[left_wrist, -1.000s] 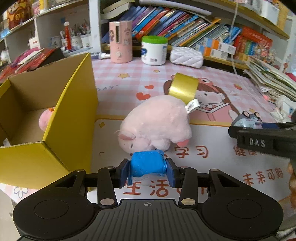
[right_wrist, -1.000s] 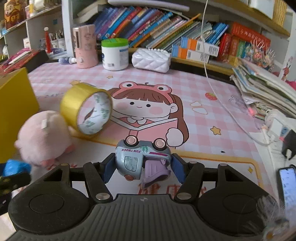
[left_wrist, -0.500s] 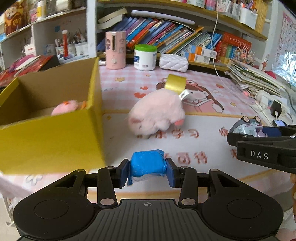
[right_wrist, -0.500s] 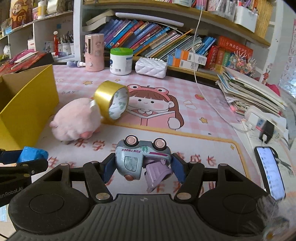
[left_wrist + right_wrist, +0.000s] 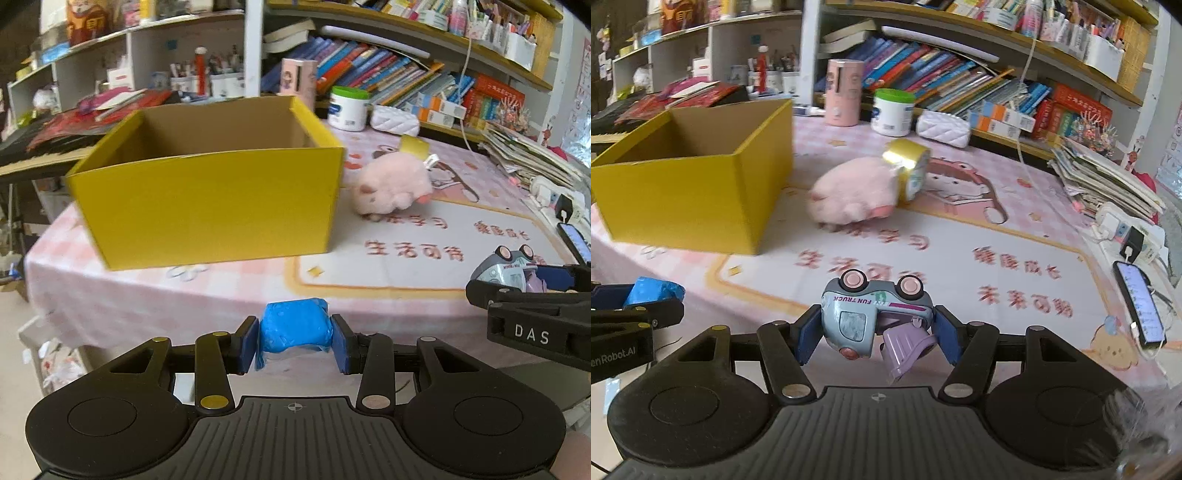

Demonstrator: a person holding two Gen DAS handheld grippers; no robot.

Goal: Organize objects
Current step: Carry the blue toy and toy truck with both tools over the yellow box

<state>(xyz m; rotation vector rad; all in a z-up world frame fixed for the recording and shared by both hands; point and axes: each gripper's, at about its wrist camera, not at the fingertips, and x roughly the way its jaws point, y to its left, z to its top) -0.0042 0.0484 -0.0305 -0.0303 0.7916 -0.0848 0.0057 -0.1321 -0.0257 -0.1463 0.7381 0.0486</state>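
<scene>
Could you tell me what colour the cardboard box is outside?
Yellow; the box shows best from the left wrist.

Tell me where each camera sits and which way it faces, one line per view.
Left wrist: on the left gripper, looking forward at the yellow box; its fingers pinch a blue packet, and the right gripper shows at the right edge.
Right wrist: on the right gripper, facing the table; it clamps an upside-down toy truck, and the left gripper shows at the left.
Shared: box, pink plush, gold tape roll.
</scene>
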